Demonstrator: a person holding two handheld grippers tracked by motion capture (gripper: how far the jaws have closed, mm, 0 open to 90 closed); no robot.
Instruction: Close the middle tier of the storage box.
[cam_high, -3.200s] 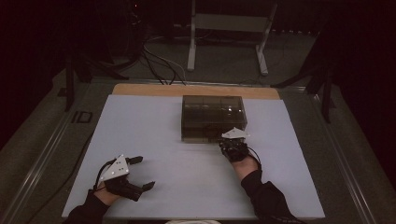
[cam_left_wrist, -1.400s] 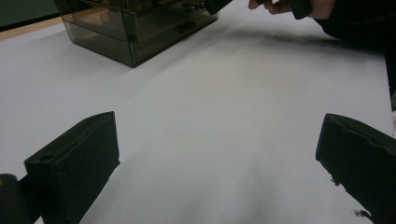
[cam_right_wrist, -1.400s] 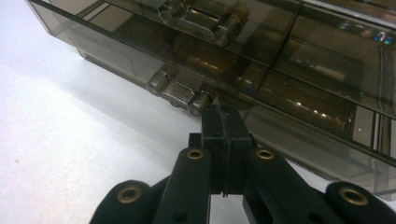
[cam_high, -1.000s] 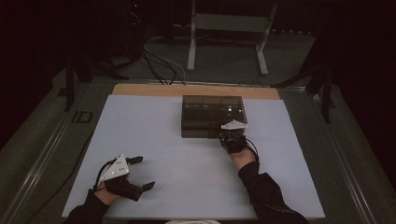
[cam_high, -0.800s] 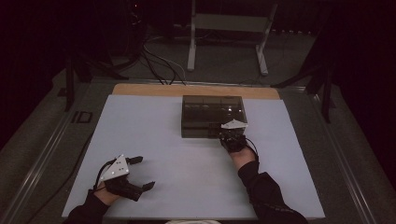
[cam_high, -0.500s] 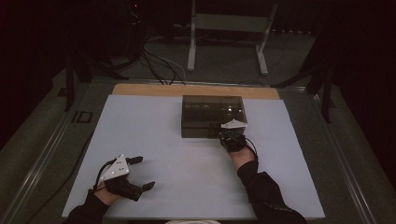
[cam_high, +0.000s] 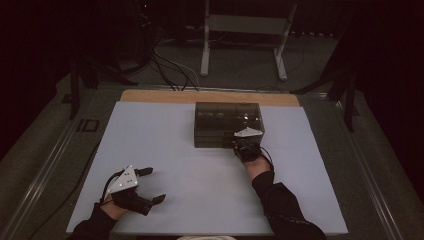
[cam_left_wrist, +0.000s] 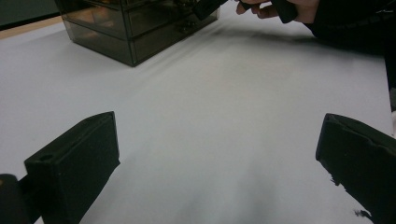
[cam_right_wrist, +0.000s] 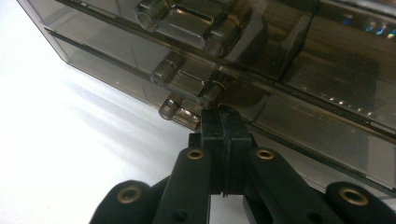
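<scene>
right gripper (cam_high: 243, 145) has crept forward since the earliest frame, from just short of the smoked plastic drawer box (cam_high: 228, 115) to hard against its front face; over the last second nearly no shift; left gripper (cam_high: 150, 185) hasn't budged, parked on the near left of the desk (cam_high: 165, 150), well apart from the box.

right fingers (cam_right_wrist: 225, 126) are pressed together, tips right at the lowest drawer handle (cam_right_wrist: 180, 113); looks like they've pinched the right end of the handle or a thin lip beside it, but the contact point is masked by the fingers themselves, so can't confirm a grip; my read: drawer pull is set up, drawer not yet drawn out, all fronts look flush in the right gripper view.

left fingers (cam_left_wrist: 74, 163) stand wide apart, nothing between them, bare desk under them.

box sits on the far centre of the desk, just right of the middle, near the wooden strip (cam_high: 210, 96) at the far edge.

hard to make out: box contents, tinted walls and glare hide them; drawer count, three stacked handles are visible but the top is cropped; high view is dark, right fingertips lost under the grey plate (cam_high: 248, 132); person's right hand (cam_left_wrist: 280, 7) cut off at the top of the left gripper view.
</scene>
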